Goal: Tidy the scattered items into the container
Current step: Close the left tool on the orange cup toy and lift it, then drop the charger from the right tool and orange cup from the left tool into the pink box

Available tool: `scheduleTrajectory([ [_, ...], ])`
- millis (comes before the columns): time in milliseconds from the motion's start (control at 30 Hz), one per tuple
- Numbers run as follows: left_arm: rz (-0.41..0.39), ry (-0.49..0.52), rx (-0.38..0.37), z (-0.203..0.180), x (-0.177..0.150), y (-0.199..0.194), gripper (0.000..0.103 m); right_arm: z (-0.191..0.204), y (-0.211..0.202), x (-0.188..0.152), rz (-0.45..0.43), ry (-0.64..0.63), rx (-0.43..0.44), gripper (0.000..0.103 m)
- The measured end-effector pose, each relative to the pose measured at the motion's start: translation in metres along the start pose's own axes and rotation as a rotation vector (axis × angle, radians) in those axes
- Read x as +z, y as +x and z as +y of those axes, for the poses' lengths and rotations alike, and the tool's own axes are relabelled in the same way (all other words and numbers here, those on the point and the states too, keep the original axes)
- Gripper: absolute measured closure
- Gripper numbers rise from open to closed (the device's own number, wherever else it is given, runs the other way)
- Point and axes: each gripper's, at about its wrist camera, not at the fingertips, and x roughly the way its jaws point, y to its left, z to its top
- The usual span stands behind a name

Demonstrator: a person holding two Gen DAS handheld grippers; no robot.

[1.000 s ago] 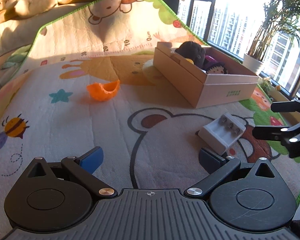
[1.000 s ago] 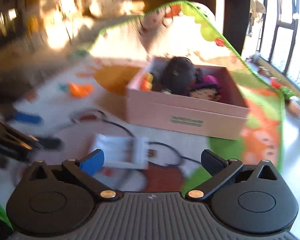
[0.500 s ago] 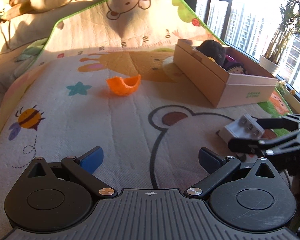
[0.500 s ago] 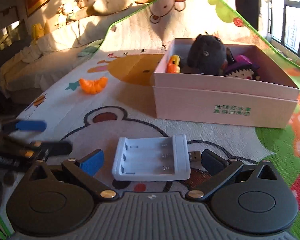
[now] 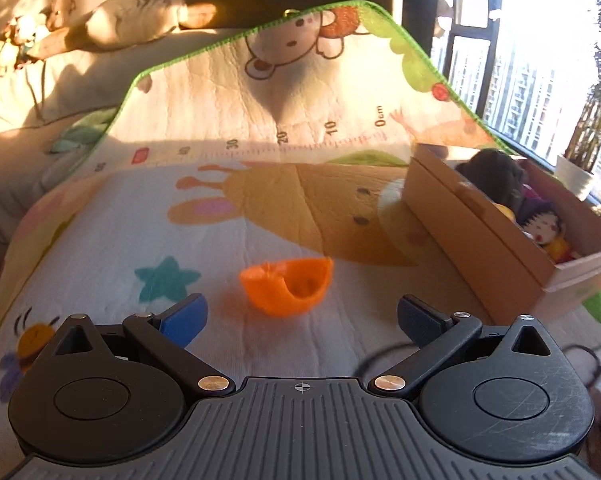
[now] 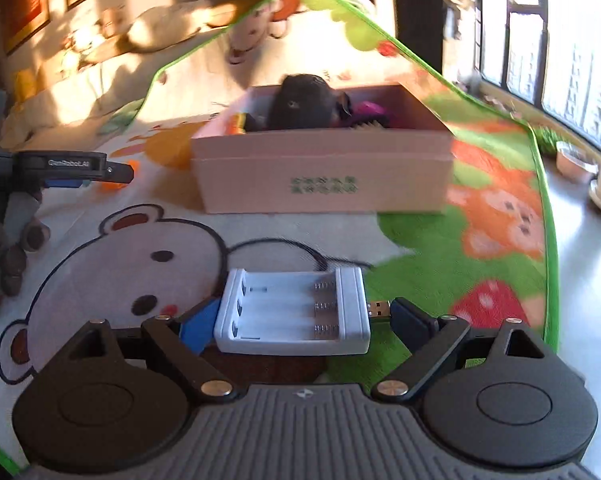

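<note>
Sunlit play mat (image 5: 100,240) now showed your left gripper (image 5: 300,318), jaws released and empty, newly facing the orange shell (image 5: 288,286). Your right gripper (image 6: 300,322) had sunk around the white battery charger (image 6: 294,312), jaws closing; the box (image 6: 324,176) waited beyond.

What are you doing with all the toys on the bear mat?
A person is tidying things into the cardboard box, working a gripper with each hand. The right gripper is closing its fingers around a white battery charger lying on the mat. The left gripper is open, facing an orange shell-shaped toy on the mat. Plush toys already sit in the box.
</note>
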Motion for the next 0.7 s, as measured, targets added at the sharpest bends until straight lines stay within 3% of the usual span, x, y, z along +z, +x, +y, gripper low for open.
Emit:
scheduleTrajectory([
  [200, 0.002, -0.008, 0.038, -0.003, 0.007, 0.019, 0.005, -0.002, 0.005, 0.001, 0.006, -0.008, 0.000, 0.008],
  [267, 0.008, 0.001, 0.045, -0.004, 0.008, 0.023, 0.023, -0.002, 0.004, 0.001, 0.006, -0.003, 0.007, 0.007],
  [433, 0.019, 0.026, 0.042, -0.007, 0.009, 0.028, 0.029, -0.004, 0.003, 0.001, 0.003, 0.010, 0.021, 0.006],
  [533, 0.014, 0.040, 0.032, -0.008, 0.008, 0.027, 0.041, -0.004, 0.003, 0.002, 0.004, 0.016, 0.029, 0.004],
  [700, 0.019, 0.075, 0.003, -0.013, 0.003, 0.017, 0.041, -0.005, 0.003, 0.002, 0.003, 0.021, 0.036, 0.003],
])
